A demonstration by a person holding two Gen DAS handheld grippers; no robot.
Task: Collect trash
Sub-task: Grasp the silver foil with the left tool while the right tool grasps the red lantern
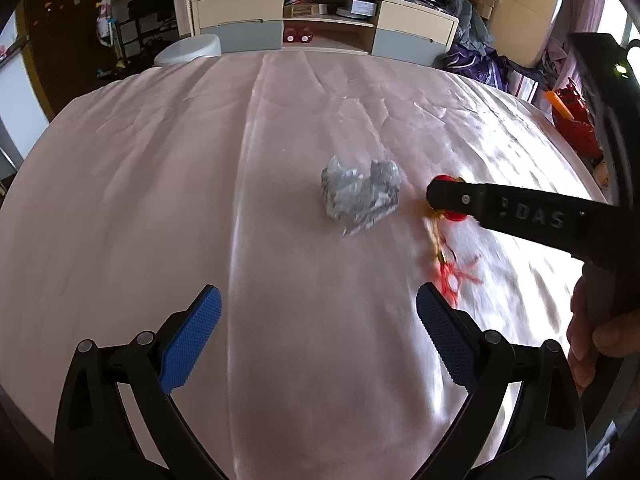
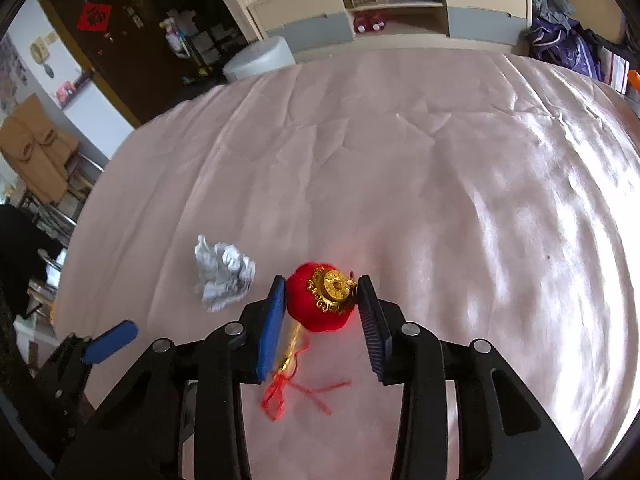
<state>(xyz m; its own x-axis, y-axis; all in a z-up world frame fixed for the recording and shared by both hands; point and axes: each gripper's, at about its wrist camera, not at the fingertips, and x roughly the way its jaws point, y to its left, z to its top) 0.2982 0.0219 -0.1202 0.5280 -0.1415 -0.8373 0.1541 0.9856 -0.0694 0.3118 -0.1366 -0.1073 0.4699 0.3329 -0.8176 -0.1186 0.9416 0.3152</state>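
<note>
Crumpled paper (image 2: pixel 224 276) lies just beside lantern (image 2: pixel 320 300); bedspread (image 2: pixel 440 200) beyond open.

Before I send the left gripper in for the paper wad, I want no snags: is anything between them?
Nothing visible: only bare pink sheet lies between the open left gripper and the wad. The right gripper, around the lantern, sits beside the wad.

Left gripper (image 1: pixel 319 334) wide open, low and level; right gripper (image 2: pixel 322 320) half-closed, angled downward.

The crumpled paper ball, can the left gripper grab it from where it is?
Probably yes. The left gripper is open, aimed roughly at the crumpled paper ball, with only bare pink sheet between them. The right gripper sits beside it, around the red lantern.
</note>
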